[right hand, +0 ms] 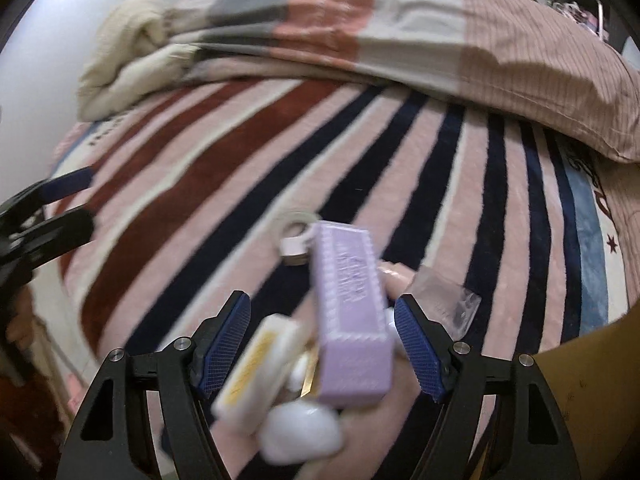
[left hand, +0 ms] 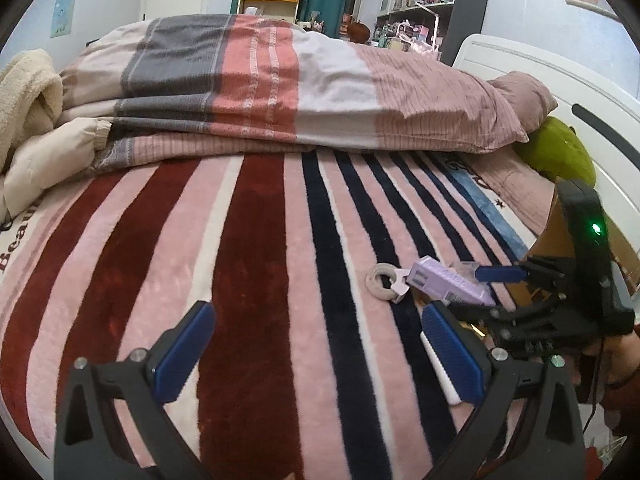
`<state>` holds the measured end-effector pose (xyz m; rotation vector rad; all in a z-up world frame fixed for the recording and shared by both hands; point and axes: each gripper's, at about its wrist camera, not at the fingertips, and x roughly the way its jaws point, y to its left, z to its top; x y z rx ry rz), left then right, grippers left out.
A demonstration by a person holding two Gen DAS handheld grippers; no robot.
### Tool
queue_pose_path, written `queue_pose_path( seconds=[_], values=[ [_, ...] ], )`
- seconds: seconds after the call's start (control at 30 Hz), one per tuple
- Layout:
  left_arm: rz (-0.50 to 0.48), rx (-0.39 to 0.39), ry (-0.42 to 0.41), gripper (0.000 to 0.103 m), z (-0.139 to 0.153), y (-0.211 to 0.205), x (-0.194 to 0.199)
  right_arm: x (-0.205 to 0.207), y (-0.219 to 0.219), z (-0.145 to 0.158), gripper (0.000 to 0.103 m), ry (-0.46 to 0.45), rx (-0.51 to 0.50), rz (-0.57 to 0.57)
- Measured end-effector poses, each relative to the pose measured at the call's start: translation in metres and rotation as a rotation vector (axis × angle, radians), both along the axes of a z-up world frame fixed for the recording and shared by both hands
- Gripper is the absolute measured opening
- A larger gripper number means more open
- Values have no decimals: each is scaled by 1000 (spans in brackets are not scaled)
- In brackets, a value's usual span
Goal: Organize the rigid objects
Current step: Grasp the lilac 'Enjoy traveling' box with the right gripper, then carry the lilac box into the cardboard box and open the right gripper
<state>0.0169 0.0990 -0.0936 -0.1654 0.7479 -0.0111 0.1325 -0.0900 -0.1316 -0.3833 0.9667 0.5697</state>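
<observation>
Reaching: right gripper [right hand: 322,344] noses into a small heap of hard things on the striped plush bedspread [left hand: 256,240], and the picture is smeared with motion.
Right fingers: spread wide, nothing pinched; the lilac rectangular cardboard box [right hand: 350,320] lies lengthwise in the gap, closer to the right-hand pad.
Also between the fingers: a flat white case with a yellow label [right hand: 258,364] leans against the left-hand pad, and a rounded white plastic lump [right hand: 302,432] sits just below the box's near end.
Beyond the fingertips: a beige roll of tape [right hand: 296,226] touches the box's far end; a clear crinkled plastic wrapper [right hand: 448,300] lies past the right-hand fingertip.
Outside the right finger: a brown cardboard box wall [right hand: 588,364], likely the place for these things.
Left gripper [left hand: 316,356]: wide apart too and empty, hovering over bare stripes, with the heap off beyond its right-hand finger.
Step in hand: by my read, picking the lilac box out of the clutter.
How to do it well: centre the box between the pads, square the pads to its long flat sides, and keep the left-hand pad clear of the white case so only one thing comes up.
Watch for: soft bedding gives underneath, so pressing down could tip the box or roll the white lump away.
</observation>
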Motion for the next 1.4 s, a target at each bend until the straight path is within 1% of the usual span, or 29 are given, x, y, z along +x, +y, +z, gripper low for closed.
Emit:
queue_pose_path(
  seconds=[0.1, 0.17, 0.2, 0.27, 0.37, 0.47, 0.5, 0.57, 0.63, 0.7, 0.77, 0.83, 0.9, 0.93, 1.0, 1.03, 1.07, 1.1, 1.2, 1.27, 1.4],
  values=[
    [-5, 33, -20, 103, -4, -2, 1, 14, -3, -5, 72, 23, -2, -26],
    [-10, 40, -22, 103, -5, -3, 3, 19, -5, -9, 71, 54, 4, -37],
    [-18, 28, -21, 103, -6, -3, 5, 20, -5, -10, 56, 64, 4, -36],
    [-35, 2, -15, 103, -7, -3, 8, 19, -3, -11, 33, 71, -12, -26],
    [-54, -24, 9, 103, -4, -6, 14, 7, -1, -5, 33, 27, -31, -10],
    [-90, -101, 12, 102, 4, -7, 18, -10, 1, 11, 32, -13, -17, 27],
    [-120, -142, 9, 102, 11, -10, 22, -15, 1, 18, 32, -20, 0, 36],
    [-168, -184, 8, 102, 24, -18, 27, -28, 1, 38, 32, -45, 42, 62],
    [-236, -219, 6, 102, 38, -31, 33, -44, 0, 61, 32, -76, 78, 91],
    [-309, -271, 11, 102, 55, -46, 41, -58, -2, 81, 32, -108, 95, 116],
    [-367, -306, 4, 102, 74, -66, 48, -70, -8, 101, 32, -131, 113, 126],
    [-388, -323, 11, 97, 88, -81, 55, -77, -21, 121, 32, -152, 133, 113],
    [-421, -350, 26, 83, 99, -101, 64, -81, -36, 137, 32, -183, 145, 100],
    [-441, -365, 38, 79, 103, -112, 70, -83, -47, 147, 32, -202, 155, 90],
    [-486, -418, 53, 65, 109, -134, 80, -82, -66, 160, 32, -223, 161, 58],
    [-513, -446, 60, 61, 112, -146, 86, -79, -80, 166, 32, -222, 173, 32],
    [-537, -469, 68, 51, 115, -158, 92, -77, -90, 169, 32, -218, 179, 12],
    [-564, -485, 80, 46, 118, -175, 99, -73, -101, 171, 32, -214, 183, -9],
    [-598, -455, 103, 44, 121, -217, 112, -60, -139, 175, 32, -193, 203, -74],
    [-616, -458, 139, 43, 118, -243, 123, -52, -163, 173, 32, -170, 217, -118],
    [-647, -426, 197, 42, 106, -286, 140, -36, -202, 166, 32, -137, 202, -187]
  ],
)
